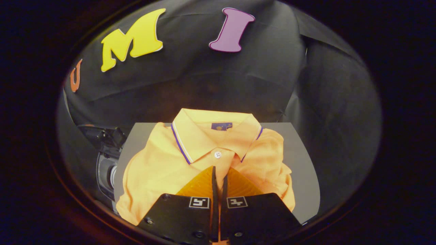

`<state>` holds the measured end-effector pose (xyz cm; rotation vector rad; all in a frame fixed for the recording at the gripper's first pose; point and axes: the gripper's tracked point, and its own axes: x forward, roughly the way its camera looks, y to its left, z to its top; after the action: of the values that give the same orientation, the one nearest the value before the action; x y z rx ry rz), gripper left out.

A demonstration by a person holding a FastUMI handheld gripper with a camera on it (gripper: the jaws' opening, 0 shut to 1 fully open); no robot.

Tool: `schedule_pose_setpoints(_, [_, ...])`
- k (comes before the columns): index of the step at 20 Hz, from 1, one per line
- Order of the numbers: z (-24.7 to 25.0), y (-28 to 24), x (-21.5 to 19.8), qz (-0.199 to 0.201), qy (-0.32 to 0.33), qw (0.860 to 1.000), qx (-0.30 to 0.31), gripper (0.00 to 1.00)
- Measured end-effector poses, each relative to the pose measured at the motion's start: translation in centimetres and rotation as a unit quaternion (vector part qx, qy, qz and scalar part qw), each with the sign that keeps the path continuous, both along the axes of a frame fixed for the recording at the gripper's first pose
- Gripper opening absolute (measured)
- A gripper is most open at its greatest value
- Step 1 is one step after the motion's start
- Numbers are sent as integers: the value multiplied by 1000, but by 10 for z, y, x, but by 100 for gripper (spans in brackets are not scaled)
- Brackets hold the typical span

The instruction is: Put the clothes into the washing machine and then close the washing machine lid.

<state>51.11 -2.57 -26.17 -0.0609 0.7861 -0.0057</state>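
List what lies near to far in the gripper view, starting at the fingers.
Gripper, fingers nearly together over the shirt front → shirt button → collar → far edge of the grey board → black cloth wall.

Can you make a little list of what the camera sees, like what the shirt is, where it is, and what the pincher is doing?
shirt: folded orange polo shirt, collar with a dark stripe, one white button
shirt rests on: grey board
gripper: fingers nearly together over the shirt's front, just below the button; a thin strip of cloth shows between them
grip: cannot tell if it pinches the cloth
beside the board: dark machine
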Motion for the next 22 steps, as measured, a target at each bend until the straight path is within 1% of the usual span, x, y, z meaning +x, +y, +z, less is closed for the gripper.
schedule_pose_setpoints(2, [3, -1, -2, 11, 0, 1000, 10, 5])
schedule_pose_setpoints(4, [11, 1, -5, 14, -7, 1000, 19, 5])
schedule_pose_setpoints(7, [25, 8, -19, 21, -15, 999, 30, 5])
schedule_pose_setpoints(11, [48, 16, -34, 13, -26, 998, 60, 5])
schedule_pose_setpoints(22, [120, 48, -57, 17, -72, 995, 72, 5])
